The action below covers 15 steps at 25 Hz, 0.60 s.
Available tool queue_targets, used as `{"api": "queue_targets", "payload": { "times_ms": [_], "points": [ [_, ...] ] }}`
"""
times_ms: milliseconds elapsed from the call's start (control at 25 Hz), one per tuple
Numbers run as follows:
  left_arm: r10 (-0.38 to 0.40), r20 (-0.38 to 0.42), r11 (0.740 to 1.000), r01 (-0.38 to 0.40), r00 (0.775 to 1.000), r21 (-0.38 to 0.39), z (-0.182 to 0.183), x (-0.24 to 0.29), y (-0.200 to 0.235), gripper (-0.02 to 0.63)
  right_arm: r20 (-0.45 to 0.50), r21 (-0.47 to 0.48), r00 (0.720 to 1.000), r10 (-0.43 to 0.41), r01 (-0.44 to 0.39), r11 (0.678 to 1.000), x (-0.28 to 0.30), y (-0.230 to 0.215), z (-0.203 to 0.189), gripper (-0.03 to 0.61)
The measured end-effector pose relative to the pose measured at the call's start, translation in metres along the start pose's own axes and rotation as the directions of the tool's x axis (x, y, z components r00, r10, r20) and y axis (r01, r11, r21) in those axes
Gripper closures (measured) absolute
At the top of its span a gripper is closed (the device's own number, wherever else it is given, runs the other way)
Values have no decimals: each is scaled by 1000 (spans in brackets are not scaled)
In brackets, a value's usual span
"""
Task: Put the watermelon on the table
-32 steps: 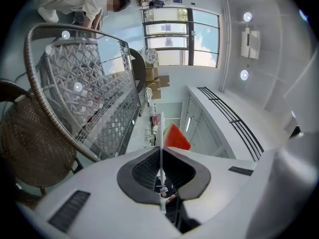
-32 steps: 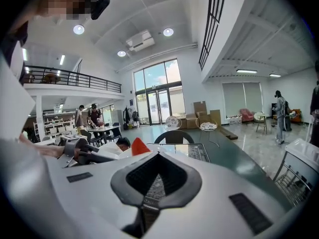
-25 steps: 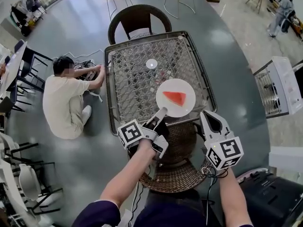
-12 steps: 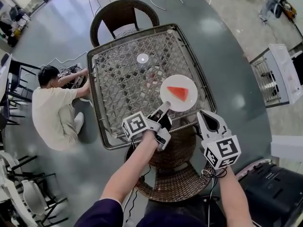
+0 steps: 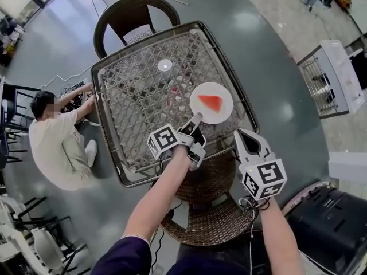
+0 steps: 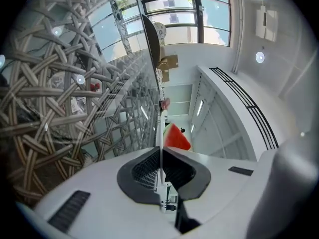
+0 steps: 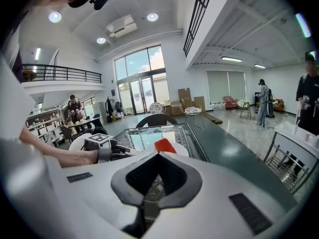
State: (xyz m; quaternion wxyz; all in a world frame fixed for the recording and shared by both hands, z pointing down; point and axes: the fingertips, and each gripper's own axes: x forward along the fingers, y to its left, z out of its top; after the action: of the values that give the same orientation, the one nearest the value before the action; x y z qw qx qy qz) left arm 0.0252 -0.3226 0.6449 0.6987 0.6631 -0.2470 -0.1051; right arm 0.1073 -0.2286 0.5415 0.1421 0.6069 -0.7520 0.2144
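Observation:
A red watermelon slice (image 5: 210,102) lies on a white plate (image 5: 221,112) over the near right part of the glass-topped wicker table (image 5: 112,148). My left gripper (image 5: 195,121) is shut on the plate's near rim. In the left gripper view the plate (image 6: 160,128) shows edge-on between the jaws of the left gripper (image 6: 160,152), with the watermelon (image 6: 175,138) just beyond. I cannot tell whether the plate touches the glass. My right gripper (image 5: 241,134) hovers shut and empty right of the plate, at the table's near edge. The right gripper view looks past the right gripper (image 7: 158,156) to the watermelon (image 7: 164,145).
A wicker chair (image 5: 207,202) stands under my arms, and another chair (image 5: 127,13) at the table's far side. A small white disc (image 5: 164,65) lies on the glass. A person (image 5: 54,136) sits on the floor to the left. A white rack (image 5: 338,73) stands right, a black case (image 5: 327,225) lower right.
My left gripper has carried the plate with the watermelon lower and farther in over the table. The right gripper has sunk alongside it, toward the table's near edge.

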Motion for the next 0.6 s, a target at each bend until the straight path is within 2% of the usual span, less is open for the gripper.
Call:
{"api": "queue_targets", "payload": {
  "times_ms": [600],
  "points": [
    [95,-12,995,-95,995,-5,8,24,34,598,-37,58,998,-55,57,997,8,-20,-20,577]
  ]
}}
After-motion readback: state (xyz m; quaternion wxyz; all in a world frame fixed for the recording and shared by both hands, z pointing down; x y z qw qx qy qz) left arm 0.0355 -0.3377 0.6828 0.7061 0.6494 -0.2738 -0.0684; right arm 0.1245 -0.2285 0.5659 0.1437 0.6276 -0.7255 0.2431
